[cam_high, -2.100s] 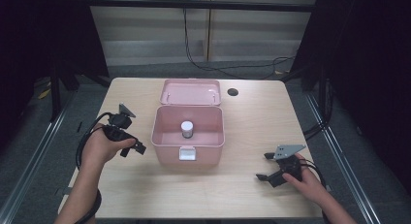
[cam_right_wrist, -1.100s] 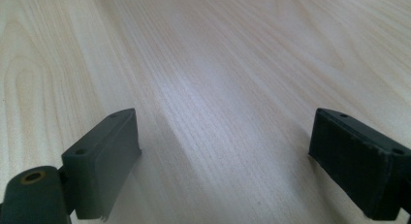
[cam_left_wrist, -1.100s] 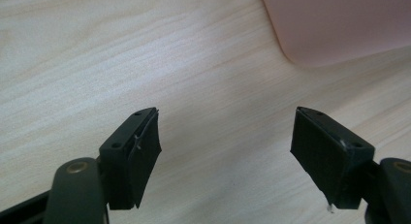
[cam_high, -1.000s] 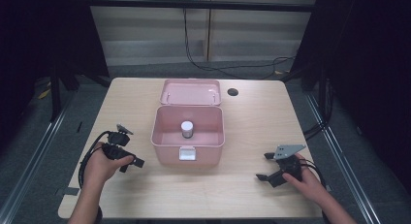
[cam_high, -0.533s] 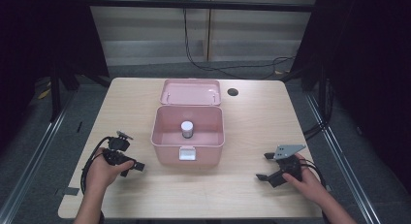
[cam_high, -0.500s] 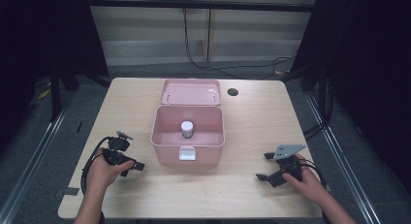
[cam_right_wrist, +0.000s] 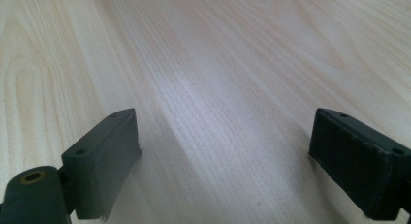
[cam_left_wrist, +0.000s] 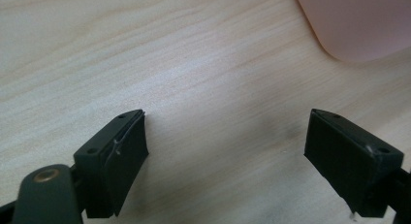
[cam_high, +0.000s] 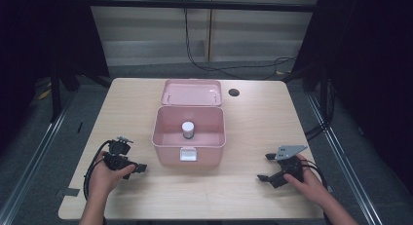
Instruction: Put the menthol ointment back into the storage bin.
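1. Two grippers are in your hands, both low over the table (cam_high: 243, 196). Your left gripper (cam_high: 134, 161) sits at the near left, its black jaws spread wide with nothing between them. In the left gripper view only bare wood shows between the blocky, matte jaw pads (cam_left_wrist: 116, 156).
2. Just ahead and to the right of your left gripper stands the pink box (cam_high: 189, 132), a smooth plastic case with rounded corners. Its lid (cam_high: 192, 92) is swung back flat behind it, and a pale latch (cam_high: 187, 154) sits on the front wall. A rounded corner of the box (cam_left_wrist: 358, 25) shows at the upper right of the left gripper view, apart from the jaws.
3. Inside the box, a small cylinder (cam_high: 188, 129) with a white top stands upright near the middle of the floor.
4. Your right gripper (cam_high: 267, 167) rests at the near right, well apart from the box, under its grey three-cornered plate (cam_high: 290, 152). Its jaws are also wide apart and empty; the right gripper view shows pale, fine-grained wood (cam_right_wrist: 218, 88) running between them.
5. Beyond your right gripper, a dark round hole (cam_high: 234, 92) sits in the tabletop, just right of the lid.
6. Around the light wooden table lie a grey floor, dark curtains at both sides, and black cables (cam_high: 214, 64) trailing along the far wall.
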Demonstrator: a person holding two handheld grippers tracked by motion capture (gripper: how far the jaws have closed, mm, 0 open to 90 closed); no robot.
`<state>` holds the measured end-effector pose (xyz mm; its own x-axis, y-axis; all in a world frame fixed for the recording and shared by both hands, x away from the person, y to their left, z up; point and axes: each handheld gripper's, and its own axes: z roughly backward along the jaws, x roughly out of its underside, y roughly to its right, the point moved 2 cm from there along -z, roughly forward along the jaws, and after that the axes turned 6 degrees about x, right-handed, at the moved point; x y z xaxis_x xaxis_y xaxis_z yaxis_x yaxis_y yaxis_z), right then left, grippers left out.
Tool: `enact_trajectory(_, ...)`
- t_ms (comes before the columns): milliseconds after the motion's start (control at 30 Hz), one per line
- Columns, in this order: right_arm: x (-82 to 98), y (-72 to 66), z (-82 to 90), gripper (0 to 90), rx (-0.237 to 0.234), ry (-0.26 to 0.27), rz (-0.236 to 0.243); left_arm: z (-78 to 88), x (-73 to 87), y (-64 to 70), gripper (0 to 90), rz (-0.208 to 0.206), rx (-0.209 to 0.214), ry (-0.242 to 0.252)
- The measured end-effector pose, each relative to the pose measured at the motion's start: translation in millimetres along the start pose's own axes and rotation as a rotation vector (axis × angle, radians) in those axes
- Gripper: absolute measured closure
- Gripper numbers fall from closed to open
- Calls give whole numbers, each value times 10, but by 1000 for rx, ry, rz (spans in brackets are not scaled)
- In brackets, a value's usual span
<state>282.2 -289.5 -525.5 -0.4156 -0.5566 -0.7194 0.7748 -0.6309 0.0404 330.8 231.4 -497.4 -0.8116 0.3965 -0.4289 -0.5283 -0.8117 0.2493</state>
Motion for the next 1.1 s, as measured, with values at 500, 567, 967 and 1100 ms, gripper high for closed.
enact_trajectory(500,0,-1,0,101,1,0,-1,-91,83,52,24,-65,-44,88)
enact_trajectory(567,0,-1,0,101,1,0,-1,-111,94,56,12,-82,-42,104)
enact_trajectory(967,0,-1,-1,101,1,0,0,-146,169,66,0,-153,-82,160)
enact_trajectory(1100,0,-1,0,101,1,0,-1,-156,197,58,0,-160,-83,197)
